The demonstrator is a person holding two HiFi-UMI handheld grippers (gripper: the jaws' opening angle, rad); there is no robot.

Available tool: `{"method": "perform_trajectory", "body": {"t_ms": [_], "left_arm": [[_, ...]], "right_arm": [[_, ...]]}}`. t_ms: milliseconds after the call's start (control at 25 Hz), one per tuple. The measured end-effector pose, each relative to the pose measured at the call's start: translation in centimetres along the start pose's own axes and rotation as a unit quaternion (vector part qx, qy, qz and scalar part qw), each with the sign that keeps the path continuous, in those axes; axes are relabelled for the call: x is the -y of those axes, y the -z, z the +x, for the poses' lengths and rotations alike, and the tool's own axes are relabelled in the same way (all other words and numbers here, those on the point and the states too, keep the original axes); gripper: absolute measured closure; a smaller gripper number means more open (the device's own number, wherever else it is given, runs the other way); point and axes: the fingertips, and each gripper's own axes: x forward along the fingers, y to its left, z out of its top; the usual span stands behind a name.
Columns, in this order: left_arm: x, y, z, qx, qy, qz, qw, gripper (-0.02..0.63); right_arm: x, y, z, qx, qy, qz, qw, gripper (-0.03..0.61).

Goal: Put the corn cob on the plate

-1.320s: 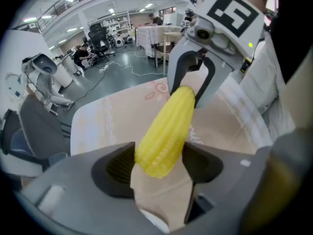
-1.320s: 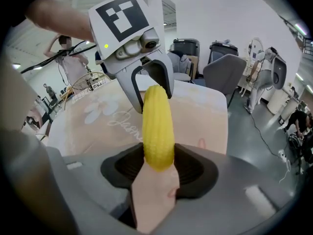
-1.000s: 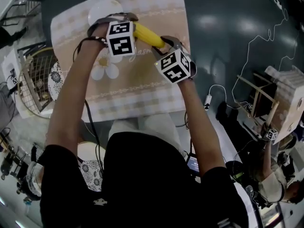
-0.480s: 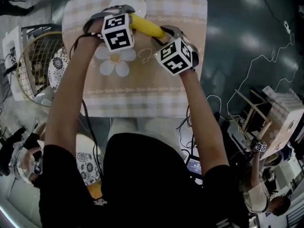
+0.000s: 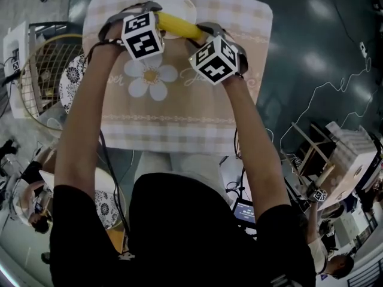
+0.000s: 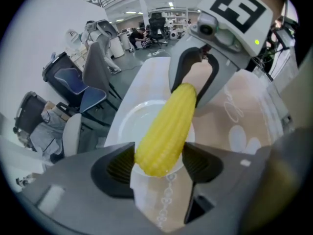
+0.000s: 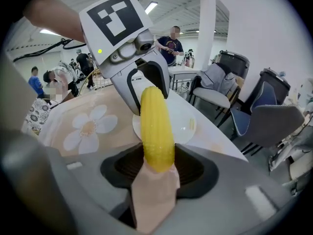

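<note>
Fingers [image 6: 120, 166] of my left gripper [image 5: 148, 11] pinch the left end of the corn cob [image 5: 176, 27], with a pad on each side of the rounded tip and no gap that I can see. The cob is clear of the table, slung between my two grippers. It runs from far left to nearer right over the checked tablecloth [image 5: 179, 118].

The white plate [image 5: 179, 6] sits right under the middle of the cob, at the far edge of the table and just beyond the daisy print [image 5: 149, 76]. It looks bare, with nothing on it. The cob is above it and, as far as I can tell, not touching it.

On the right, the right gripper [image 5: 202, 33] clamps the other end. Its fingers [image 7: 191, 168] stand wide but are pressed on the cob, not spread free of it. Both grippers point steeply down.

My read of the step: the carry is about finished and this is the placing stage, with the cob lined up over the plate but not yet set down.

The next move calls for lowering both ends together, keeping the cob level, until it rests in the well of the plate. Then both grips should let go at once. The cob is round, so an uneven release could roll it off the rim towards the far table edge.
</note>
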Motion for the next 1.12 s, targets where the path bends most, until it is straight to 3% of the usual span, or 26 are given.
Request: {"method": "perform_trajectory", "body": {"t_ms": [400, 760, 1120], "left_arm": [[-1.6, 1.9, 0.9, 0.005, -0.008, -0.048, 0.9988, 0.299], [-1.5, 1.9, 1.2, 0.01, 0.004, -0.065, 0.9978, 0.311], [-2.0, 2.1, 0.1, 0.008, -0.015, -0.076, 0.997, 0.308]], "right_arm": [[0.9, -1.4, 2.2, -0.01, -0.013, -0.014, 1.0, 0.379], [1.2, -1.1, 2.2, -0.005, -0.014, 0.017, 1.0, 0.374], [1.2, -1.1, 2.0, 0.002, -0.005, 0.026, 1.0, 0.37]]}}
